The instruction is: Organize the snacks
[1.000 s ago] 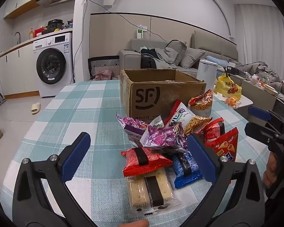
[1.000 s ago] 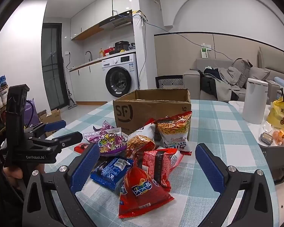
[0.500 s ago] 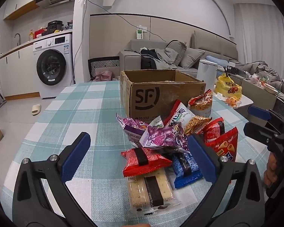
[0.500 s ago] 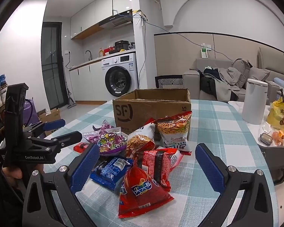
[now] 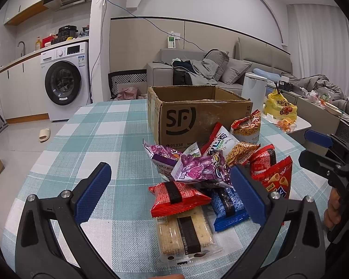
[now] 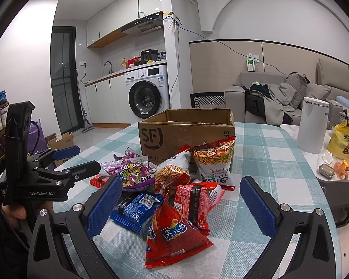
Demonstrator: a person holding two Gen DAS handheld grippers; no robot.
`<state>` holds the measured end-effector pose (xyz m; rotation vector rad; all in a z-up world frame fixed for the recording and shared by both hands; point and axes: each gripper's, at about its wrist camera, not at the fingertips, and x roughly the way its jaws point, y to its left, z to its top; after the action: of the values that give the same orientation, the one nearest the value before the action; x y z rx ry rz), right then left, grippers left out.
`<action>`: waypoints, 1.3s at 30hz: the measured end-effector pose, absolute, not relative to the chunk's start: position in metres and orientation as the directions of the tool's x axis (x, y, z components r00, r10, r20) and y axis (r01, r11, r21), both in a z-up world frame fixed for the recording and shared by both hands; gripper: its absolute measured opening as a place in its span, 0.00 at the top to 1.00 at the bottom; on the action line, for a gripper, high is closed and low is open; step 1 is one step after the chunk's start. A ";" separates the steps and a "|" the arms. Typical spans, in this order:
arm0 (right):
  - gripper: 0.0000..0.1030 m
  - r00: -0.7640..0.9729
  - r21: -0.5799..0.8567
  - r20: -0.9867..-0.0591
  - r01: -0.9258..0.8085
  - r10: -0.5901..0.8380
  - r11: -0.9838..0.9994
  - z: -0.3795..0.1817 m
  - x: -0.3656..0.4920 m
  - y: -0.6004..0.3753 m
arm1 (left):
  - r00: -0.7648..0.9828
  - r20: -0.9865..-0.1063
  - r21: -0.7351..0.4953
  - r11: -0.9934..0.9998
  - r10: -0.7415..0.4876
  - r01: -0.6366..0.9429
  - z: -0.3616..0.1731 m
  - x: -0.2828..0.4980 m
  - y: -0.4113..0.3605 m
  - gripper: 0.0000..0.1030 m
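A pile of snack packets lies on the checked tablecloth in front of an open cardboard box (image 5: 197, 114), which also shows in the right wrist view (image 6: 186, 132). Nearest my left gripper (image 5: 172, 190) are a red wafer pack (image 5: 178, 194), a clear cracker pack (image 5: 186, 230), a blue pack (image 5: 228, 205) and a purple bag (image 5: 200, 169). My left gripper is open and empty, held above the table just short of them. My right gripper (image 6: 183, 203) is open and empty over a red cone-snack bag (image 6: 174, 232), a blue pack (image 6: 136, 209) and a red pack (image 6: 196, 200).
A white canister (image 6: 311, 125) and a yellow bag (image 6: 344, 141) stand on a side table at the right. The table's edges fall away on the left (image 5: 35, 162) and right. A washing machine (image 5: 65, 81) and sofa (image 5: 209, 69) stand behind.
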<state>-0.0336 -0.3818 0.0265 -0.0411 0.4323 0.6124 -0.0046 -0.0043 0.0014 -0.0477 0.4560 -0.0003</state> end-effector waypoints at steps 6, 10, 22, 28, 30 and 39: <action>0.00 0.733 0.088 -0.405 -0.564 0.547 0.821 0.026 -0.034 -0.382 | 0.898 -0.440 -0.045 0.999 -0.008 -0.013 0.001 -0.005 -0.004 0.01; 0.00 0.732 0.088 -0.406 -0.565 0.547 0.821 0.026 -0.034 -0.382 | 0.898 -0.440 -0.045 0.999 -0.009 -0.012 0.001 -0.005 -0.004 0.01; 0.00 0.733 0.086 -0.406 -0.565 0.546 0.821 0.026 -0.034 -0.382 | 0.898 -0.440 -0.044 0.999 -0.008 -0.013 0.002 -0.005 -0.005 0.01; 0.00 0.732 0.086 -0.406 -0.565 0.546 0.821 0.026 -0.033 -0.381 | 0.898 -0.440 -0.043 0.999 -0.008 -0.013 0.002 -0.005 -0.005 0.01; 0.00 0.733 0.086 -0.406 -0.565 0.546 0.821 0.026 -0.032 -0.380 | 0.898 -0.439 -0.043 0.999 -0.008 -0.013 0.002 -0.005 -0.005 0.01; 0.00 0.733 0.083 -0.408 -0.564 0.544 0.822 0.025 -0.034 -0.381 | 0.898 -0.439 -0.042 0.999 -0.007 -0.013 0.002 -0.005 -0.005 0.01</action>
<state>-0.0341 -0.3811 0.0254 -0.0475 0.4341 0.6092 -0.0049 -0.0048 0.0015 -0.0442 0.4547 0.0029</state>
